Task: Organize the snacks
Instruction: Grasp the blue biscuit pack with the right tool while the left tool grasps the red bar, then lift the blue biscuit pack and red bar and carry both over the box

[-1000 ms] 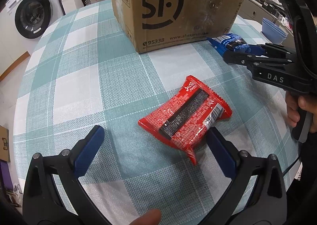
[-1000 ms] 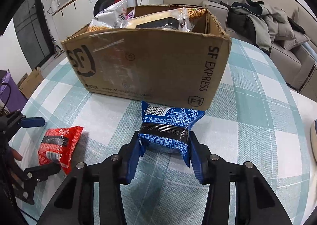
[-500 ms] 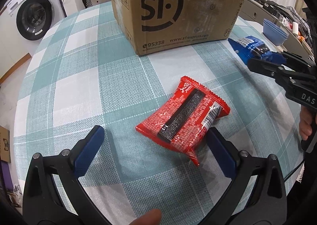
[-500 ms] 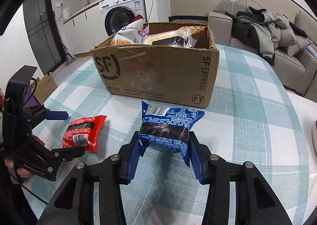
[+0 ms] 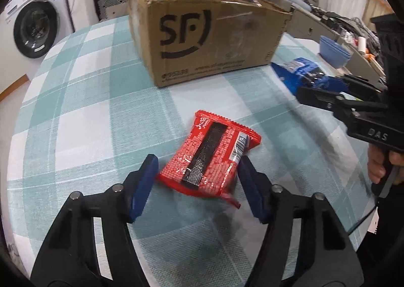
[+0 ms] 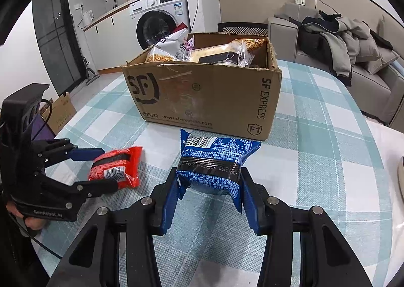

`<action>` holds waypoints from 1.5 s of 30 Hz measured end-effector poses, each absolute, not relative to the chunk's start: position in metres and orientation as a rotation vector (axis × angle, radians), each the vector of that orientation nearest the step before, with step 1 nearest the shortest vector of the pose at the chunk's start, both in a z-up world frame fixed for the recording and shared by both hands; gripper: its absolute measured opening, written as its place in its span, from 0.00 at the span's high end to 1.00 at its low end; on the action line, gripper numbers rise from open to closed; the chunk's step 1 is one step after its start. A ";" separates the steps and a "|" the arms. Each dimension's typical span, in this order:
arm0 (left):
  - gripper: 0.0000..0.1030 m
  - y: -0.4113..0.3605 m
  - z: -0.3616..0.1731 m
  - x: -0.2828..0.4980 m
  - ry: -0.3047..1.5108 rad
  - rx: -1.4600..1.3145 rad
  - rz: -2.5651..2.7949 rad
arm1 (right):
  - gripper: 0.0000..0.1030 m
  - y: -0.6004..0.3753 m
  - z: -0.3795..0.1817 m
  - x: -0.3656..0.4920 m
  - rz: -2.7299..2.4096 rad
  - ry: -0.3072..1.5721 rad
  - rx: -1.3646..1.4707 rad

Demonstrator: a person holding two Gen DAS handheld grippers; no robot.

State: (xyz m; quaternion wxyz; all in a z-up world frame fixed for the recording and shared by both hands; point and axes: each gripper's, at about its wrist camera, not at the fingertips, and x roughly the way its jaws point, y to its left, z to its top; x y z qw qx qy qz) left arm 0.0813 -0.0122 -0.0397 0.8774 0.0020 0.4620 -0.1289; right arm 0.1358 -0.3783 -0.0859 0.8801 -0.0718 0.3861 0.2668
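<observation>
A red snack packet (image 5: 209, 155) lies askew on the checked tablecloth (image 5: 75, 110). My left gripper (image 5: 197, 163) is closing around it, and both blue pads touch its sides. The right wrist view shows the same red packet (image 6: 118, 163) bunched between the left gripper's (image 6: 108, 169) fingers. My right gripper (image 6: 209, 176) is shut on a blue snack packet (image 6: 214, 158), held just above the cloth in front of the box. From the left wrist view, that blue packet (image 5: 300, 70) and the right gripper (image 5: 313, 83) sit at the right.
An open SF cardboard box (image 5: 209, 42) holding several snack bags stands at the back of the round table (image 6: 328, 135). A washing machine (image 6: 161, 22) and a sofa with clothes (image 6: 341, 42) lie beyond. Blue bowls (image 5: 333, 49) sit off to the right.
The left gripper's jaws have come in from wide apart onto the red packet, which now looks bunched up. The right gripper with the blue packet drew back a little from the box.
</observation>
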 end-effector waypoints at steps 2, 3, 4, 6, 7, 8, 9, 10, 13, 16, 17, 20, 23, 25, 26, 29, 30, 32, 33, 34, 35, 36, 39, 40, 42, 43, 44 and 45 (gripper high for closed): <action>0.42 -0.016 -0.037 0.078 0.938 0.001 -0.281 | 0.55 -0.379 -0.085 0.135 0.554 0.801 -0.149; 0.43 -0.018 -0.037 0.078 0.933 0.005 -0.277 | 0.55 -0.380 -0.084 0.135 0.553 0.798 -0.148; 0.45 -0.019 -0.036 0.078 0.931 0.006 -0.274 | 0.55 -0.380 -0.084 0.135 0.552 0.797 -0.148; 0.62 -0.021 -0.036 0.077 0.932 -0.009 -0.287 | 0.55 -0.380 -0.084 0.135 0.553 0.797 -0.148; 0.62 -0.021 -0.036 0.078 0.933 -0.008 -0.284 | 0.55 -0.380 -0.083 0.135 0.552 0.795 -0.148; 0.62 -0.022 -0.036 0.077 0.935 -0.002 -0.284 | 0.55 -0.380 -0.083 0.134 0.553 0.794 -0.148; 0.62 -0.022 -0.036 0.077 0.933 0.004 -0.284 | 0.55 -0.379 -0.083 0.134 0.554 0.793 -0.148; 0.62 -0.023 -0.036 0.076 0.932 0.006 -0.284 | 0.55 -0.379 -0.082 0.134 0.555 0.791 -0.148; 0.62 -0.022 -0.036 0.076 0.930 0.002 -0.284 | 0.55 -0.377 -0.082 0.132 0.559 0.788 -0.154; 0.62 -0.021 -0.035 0.075 0.923 -0.015 -0.290 | 0.55 -0.377 -0.081 0.131 0.560 0.785 -0.154; 0.62 -0.020 -0.035 0.075 0.919 -0.016 -0.289 | 0.55 -0.378 -0.081 0.131 0.561 0.783 -0.153; 0.62 -0.020 -0.032 0.073 0.905 -0.021 -0.286 | 0.55 -0.378 -0.079 0.130 0.562 0.776 -0.149; 0.62 -0.018 -0.027 0.072 0.885 -0.033 -0.281 | 0.55 -0.379 -0.075 0.128 0.571 0.761 -0.142; 0.62 -0.016 -0.023 0.071 0.865 -0.044 -0.270 | 0.55 -0.379 -0.072 0.126 0.577 0.747 -0.140; 0.62 -0.015 -0.021 0.071 0.858 -0.050 -0.264 | 0.55 -0.379 -0.070 0.124 0.580 0.737 -0.141; 0.62 -0.011 -0.010 0.070 0.826 -0.061 -0.246 | 0.55 -0.378 -0.065 0.123 0.589 0.716 -0.136; 0.62 -0.010 -0.006 0.070 0.816 -0.065 -0.241 | 0.55 -0.378 -0.063 0.122 0.592 0.711 -0.130; 0.62 -0.006 0.003 0.071 0.794 -0.079 -0.228 | 0.55 -0.379 -0.058 0.122 0.602 0.696 -0.118; 0.62 -0.004 0.007 0.072 0.786 -0.086 -0.223 | 0.55 -0.379 -0.055 0.122 0.601 0.685 -0.115; 0.62 -0.002 0.012 0.072 0.771 -0.094 -0.216 | 0.55 -0.378 -0.053 0.122 0.601 0.678 -0.112; 0.62 -0.001 0.017 0.073 0.760 -0.096 -0.212 | 0.55 -0.378 -0.050 0.122 0.602 0.669 -0.108; 0.62 -0.001 0.022 0.074 0.750 -0.097 -0.208 | 0.55 -0.378 -0.047 0.122 0.603 0.663 -0.106; 0.62 0.000 0.038 0.077 0.714 -0.105 -0.197 | 0.55 -0.378 -0.037 0.124 0.597 0.638 -0.107; 0.62 0.000 0.043 0.079 0.704 -0.107 -0.196 | 0.55 -0.378 -0.032 0.124 0.596 0.626 -0.105; 0.62 -0.001 0.054 0.083 0.681 -0.109 -0.188 | 0.55 -0.378 -0.026 0.126 0.592 0.612 -0.104; 0.62 -0.001 0.058 0.085 0.670 -0.107 -0.183 | 0.55 -0.378 -0.023 0.127 0.590 0.605 -0.104; 0.62 -0.002 0.063 0.087 0.663 -0.106 -0.181 | 0.55 -0.378 -0.020 0.128 0.588 0.599 -0.102; 0.62 -0.002 0.066 0.089 0.658 -0.107 -0.178 | 0.55 -0.378 -0.017 0.129 0.586 0.594 -0.101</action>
